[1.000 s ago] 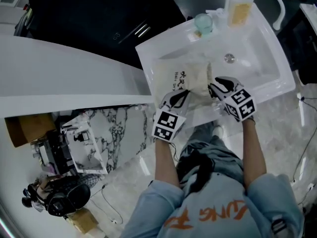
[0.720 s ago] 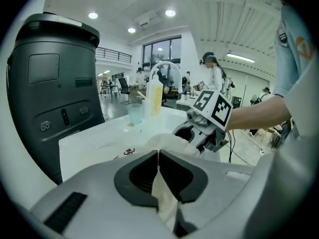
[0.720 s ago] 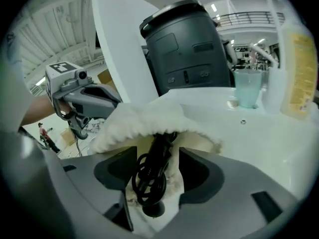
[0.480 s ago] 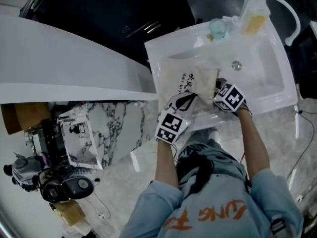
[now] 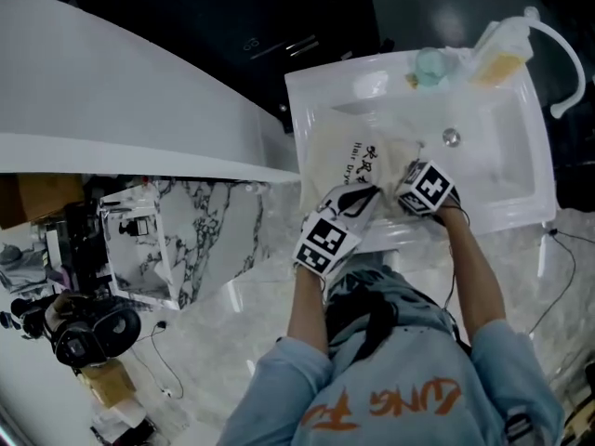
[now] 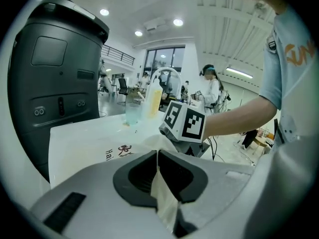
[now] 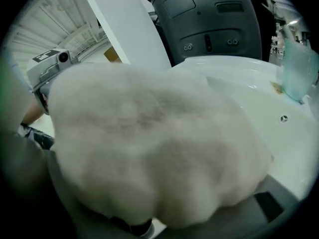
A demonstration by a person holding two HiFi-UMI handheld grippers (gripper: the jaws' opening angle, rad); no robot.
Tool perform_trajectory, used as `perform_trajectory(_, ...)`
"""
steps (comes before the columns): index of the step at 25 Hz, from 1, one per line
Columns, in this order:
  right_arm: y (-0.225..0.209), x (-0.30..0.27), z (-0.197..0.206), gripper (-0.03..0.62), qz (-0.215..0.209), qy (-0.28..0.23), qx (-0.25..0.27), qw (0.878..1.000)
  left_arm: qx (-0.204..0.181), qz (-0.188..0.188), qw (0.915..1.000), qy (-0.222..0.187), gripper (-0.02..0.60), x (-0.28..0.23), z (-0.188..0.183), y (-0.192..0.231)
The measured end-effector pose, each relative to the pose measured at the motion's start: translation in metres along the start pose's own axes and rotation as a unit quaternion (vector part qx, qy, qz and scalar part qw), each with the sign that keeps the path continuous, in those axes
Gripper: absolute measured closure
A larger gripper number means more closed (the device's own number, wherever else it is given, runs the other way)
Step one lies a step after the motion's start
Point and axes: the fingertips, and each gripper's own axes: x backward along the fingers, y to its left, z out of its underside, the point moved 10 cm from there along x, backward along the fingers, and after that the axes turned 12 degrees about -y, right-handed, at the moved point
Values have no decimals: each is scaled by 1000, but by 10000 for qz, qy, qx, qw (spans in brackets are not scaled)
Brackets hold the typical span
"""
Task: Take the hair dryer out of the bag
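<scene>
**Bag in the sink: one gripper pinching, the other spread wide**

Head view: a cream cloth bag [image 5: 346, 156] lies in the left part of a white sink [image 5: 502, 170], its printed side up. The left gripper [image 5: 370, 193] has its tips at the bag's near edge. The right gripper [image 5: 407, 171] is just beside it, nose pushed down against the cloth on the bag's right. On the sink's back ledge stand a pale green tumbler [image 5: 430, 64] and a clear bottle [image 5: 503, 52] with yellow liquid in it. What the tumbler holds cannot be told.

Left gripper view: the jaws are closed together on a thin fold [image 6: 163, 195] of the bag's cream cloth, which hangs out below them. Past the jaws, the bag's printed face lies flat in the basin. The right gripper's marker cube sits on the bag's far side.

Right gripper view: the jaws have just been opening and stand about as wide as they go. The bag's cloth bulges up in front of them and covers most of the picture. No pinch on it shows.

The hair dryer itself appears in no view. The bag is bulged, and cloth hides whatever it holds.
</scene>
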Motion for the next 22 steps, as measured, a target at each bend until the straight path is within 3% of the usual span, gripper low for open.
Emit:
perform_trajectory(5, -3, -3, -8, 330, 105, 368, -236, 9990, -25, -113, 9995, 288, 569, 24, 2, 19)
perform_trajectory(8, -4, -1, -8, 339, 136, 339, -266, 9990, 171, -758, 9957, 496, 522, 62, 8, 47)
perform_trajectory(11, -5, 6, -7, 342, 114, 214, -343, 9991, 156, -1502, 9833, 1016, 477, 91, 26, 66)
perform_trajectory(13, -5, 11, -8, 342, 23, 191, -380, 9991, 268, -1774, 9756, 1266, 461, 98, 39, 71)
perform_trajectory(18, -4, 26, -9, 349, -68, -121, -511, 9986, 444, -1921, 9633, 1824, 413, 94, 62, 74)
perform_trajectory(22, -1, 35, -1, 350, -81, -355, -651, 9972, 325, -2040, 9597, 1908, 421, 91, 63, 75)
